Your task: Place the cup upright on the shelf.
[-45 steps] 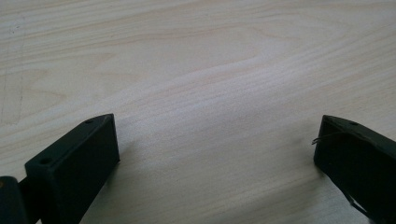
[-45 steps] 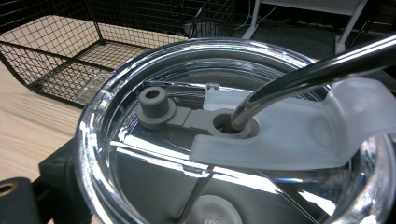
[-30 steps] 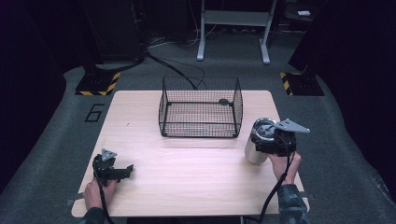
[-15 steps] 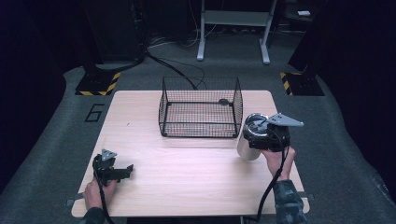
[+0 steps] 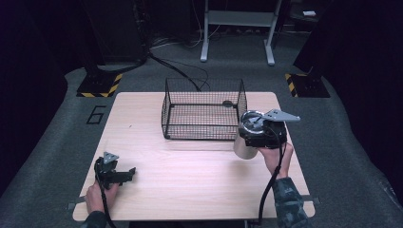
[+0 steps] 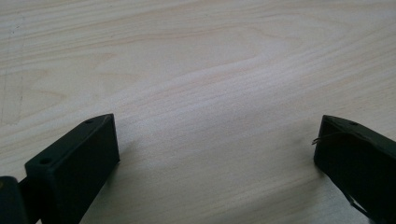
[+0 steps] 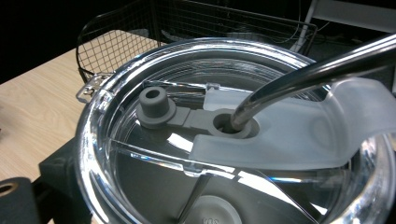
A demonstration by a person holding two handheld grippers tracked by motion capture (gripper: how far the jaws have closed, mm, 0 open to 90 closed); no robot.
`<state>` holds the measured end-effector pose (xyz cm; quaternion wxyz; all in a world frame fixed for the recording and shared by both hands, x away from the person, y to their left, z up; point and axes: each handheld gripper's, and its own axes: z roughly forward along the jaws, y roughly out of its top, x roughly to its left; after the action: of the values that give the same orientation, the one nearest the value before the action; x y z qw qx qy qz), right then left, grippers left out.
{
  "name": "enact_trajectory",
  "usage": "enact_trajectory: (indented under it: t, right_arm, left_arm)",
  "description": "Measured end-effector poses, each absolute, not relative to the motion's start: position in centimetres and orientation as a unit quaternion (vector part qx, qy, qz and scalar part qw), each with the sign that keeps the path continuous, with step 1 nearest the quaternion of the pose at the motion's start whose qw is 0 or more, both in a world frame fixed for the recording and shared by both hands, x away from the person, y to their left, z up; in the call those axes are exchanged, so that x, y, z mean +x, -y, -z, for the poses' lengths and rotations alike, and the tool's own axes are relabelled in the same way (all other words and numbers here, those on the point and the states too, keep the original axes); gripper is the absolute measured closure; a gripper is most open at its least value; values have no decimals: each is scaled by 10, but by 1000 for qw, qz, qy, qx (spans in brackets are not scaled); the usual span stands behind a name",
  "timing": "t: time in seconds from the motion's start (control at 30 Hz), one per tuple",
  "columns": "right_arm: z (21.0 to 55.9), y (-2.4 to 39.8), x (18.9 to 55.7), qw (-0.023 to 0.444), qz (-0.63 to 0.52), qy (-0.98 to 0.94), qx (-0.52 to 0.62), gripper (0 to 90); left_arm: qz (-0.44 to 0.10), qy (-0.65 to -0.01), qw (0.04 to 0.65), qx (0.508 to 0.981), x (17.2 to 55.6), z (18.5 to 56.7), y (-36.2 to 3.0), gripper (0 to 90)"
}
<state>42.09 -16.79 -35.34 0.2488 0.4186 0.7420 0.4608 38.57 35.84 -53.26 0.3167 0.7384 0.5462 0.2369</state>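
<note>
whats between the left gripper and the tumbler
Nothing: in the high view, only bare wooden table lies between the left gripper and the tumbler held by the right gripper. The wire basket sits farther back.

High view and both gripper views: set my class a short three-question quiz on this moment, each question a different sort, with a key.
1. True or false: the steel tumbler with a clear lid stands inside the black wire basket.
2. Which gripper holds the tumbler? A left gripper B right gripper
3. Fill in: in the left gripper view, between the open jaws lies bare ____ of the light wooden table.

Key: 1 false, it is outside, by the basket's right front corner; 2 B; 3 wood.
</note>
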Motion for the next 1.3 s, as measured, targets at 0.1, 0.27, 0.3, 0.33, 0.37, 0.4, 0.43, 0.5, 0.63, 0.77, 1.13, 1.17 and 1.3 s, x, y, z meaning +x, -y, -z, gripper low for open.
enact_trajectory:
  t: [0.1,0.27,0.3,0.33,0.37,0.4,0.43,0.5,0.63,0.77,1.13,1.17,1.3]
  right_arm:
    - [349,163,423,247,-461,-744,415,37]
    - [342,154,427,245,-465,-749,404,37]
    - [340,153,427,244,-464,-750,402,37]
    - [339,151,428,244,-465,-751,401,37]
    - [338,150,429,244,-465,-751,400,37]
    - [338,150,429,244,-465,-751,400,37]
    - [337,149,429,242,-466,-752,399,37]
    - [334,144,432,243,-466,-754,393,37]
    - [331,139,434,240,-465,-757,390,37]
    - [327,134,437,239,-467,-759,385,37]
    - [318,119,450,232,-466,-767,375,37]
    - [317,117,451,232,-468,-766,376,37]
    - [315,114,456,232,-466,-769,372,37]
  left_arm:
    - [-237,-546,316,739,386,533,-359,0]
    - [-237,-546,317,738,386,533,-358,0]
    - [-237,-546,317,739,386,533,-358,0]
    - [-237,-546,317,739,386,533,-358,0]
    - [-237,-546,317,738,386,533,-358,0]
    - [-237,-546,317,738,386,533,-358,0]
    - [-237,-546,317,738,386,533,-358,0]
    - [-237,-546,317,738,386,533,-358,0]
    - [-237,-547,317,738,386,533,-358,0]
    - [-236,-548,319,736,386,533,-358,0]
    - [-236,-548,318,737,386,533,-358,0]
    - [-236,-548,318,736,386,533,-358,0]
    - [-236,-548,318,736,386,533,-358,0]
